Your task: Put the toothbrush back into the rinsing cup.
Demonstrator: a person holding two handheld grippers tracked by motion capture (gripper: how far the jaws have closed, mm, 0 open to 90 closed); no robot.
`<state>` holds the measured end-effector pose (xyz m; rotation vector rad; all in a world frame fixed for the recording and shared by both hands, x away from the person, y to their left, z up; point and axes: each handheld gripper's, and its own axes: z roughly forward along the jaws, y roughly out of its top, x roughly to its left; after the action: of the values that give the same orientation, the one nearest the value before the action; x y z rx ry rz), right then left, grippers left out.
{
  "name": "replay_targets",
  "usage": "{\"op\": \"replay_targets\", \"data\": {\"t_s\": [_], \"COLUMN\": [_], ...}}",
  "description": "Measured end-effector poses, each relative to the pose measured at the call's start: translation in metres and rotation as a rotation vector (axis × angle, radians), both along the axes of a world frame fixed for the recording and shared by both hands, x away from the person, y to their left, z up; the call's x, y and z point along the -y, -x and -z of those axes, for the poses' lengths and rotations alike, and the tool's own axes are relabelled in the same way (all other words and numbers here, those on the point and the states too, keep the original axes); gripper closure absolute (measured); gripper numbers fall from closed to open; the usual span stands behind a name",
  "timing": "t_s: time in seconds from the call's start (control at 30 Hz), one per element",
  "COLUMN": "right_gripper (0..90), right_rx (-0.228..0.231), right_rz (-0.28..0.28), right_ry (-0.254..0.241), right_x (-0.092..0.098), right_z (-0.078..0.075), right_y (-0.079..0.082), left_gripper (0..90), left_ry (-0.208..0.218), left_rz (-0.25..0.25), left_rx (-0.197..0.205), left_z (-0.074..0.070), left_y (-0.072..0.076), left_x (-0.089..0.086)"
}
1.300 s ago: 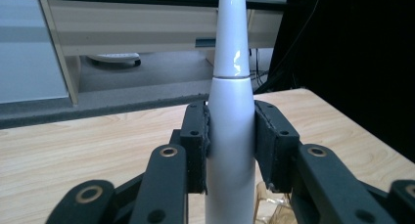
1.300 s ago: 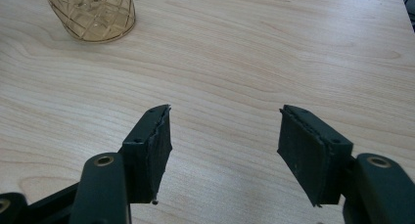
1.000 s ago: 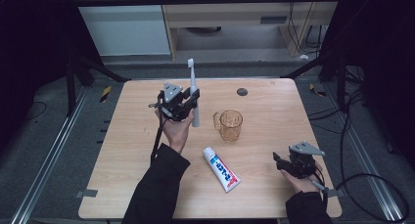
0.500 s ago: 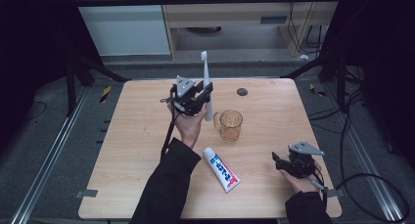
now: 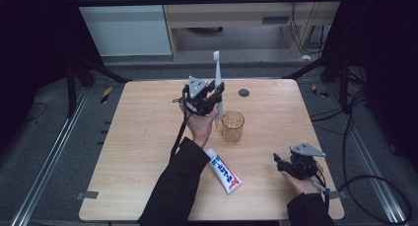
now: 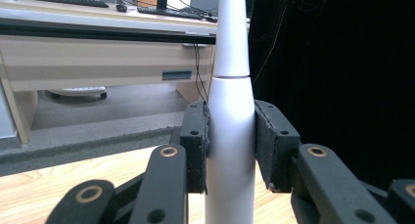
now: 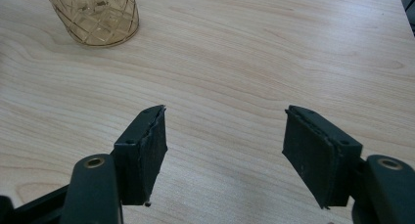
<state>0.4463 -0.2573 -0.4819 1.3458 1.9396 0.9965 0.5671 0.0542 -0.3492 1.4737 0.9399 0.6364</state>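
The toothbrush handle looks like smooth, matt white plastic. Beside it, the cup is clear amber glass or plastic (cut with a diamond pattern). The table is pale wood-grain, smooth with a slight sheen. Near the cup, the toothpaste tube looks glossy.

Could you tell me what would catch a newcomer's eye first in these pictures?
Most striking is the white electric toothbrush standing upright above the middle of the table, clamped by its handle in the left gripper. Just right of it, an amber patterned glass cup stands on the wooden table, and a toothpaste tube lies nearer the front edge. At the front right corner, the right gripper rests with its jaws open.
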Motion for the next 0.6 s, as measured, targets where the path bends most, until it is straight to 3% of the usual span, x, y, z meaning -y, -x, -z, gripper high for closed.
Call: {"op": "replay_targets", "data": {"t_s": [0.6], "right_gripper": [32.9], "right_rx": [0.003], "right_rz": [-0.004], "right_ry": [0.003], "right_x": [0.000], "right_z": [0.000], "right_y": [0.000], "left_gripper": [67.2], "left_ry": [0.006], "left_rz": [0.043], "left_rx": [0.011], "left_z": [0.011], "left_y": [-0.004], "left_x": [0.022]}}
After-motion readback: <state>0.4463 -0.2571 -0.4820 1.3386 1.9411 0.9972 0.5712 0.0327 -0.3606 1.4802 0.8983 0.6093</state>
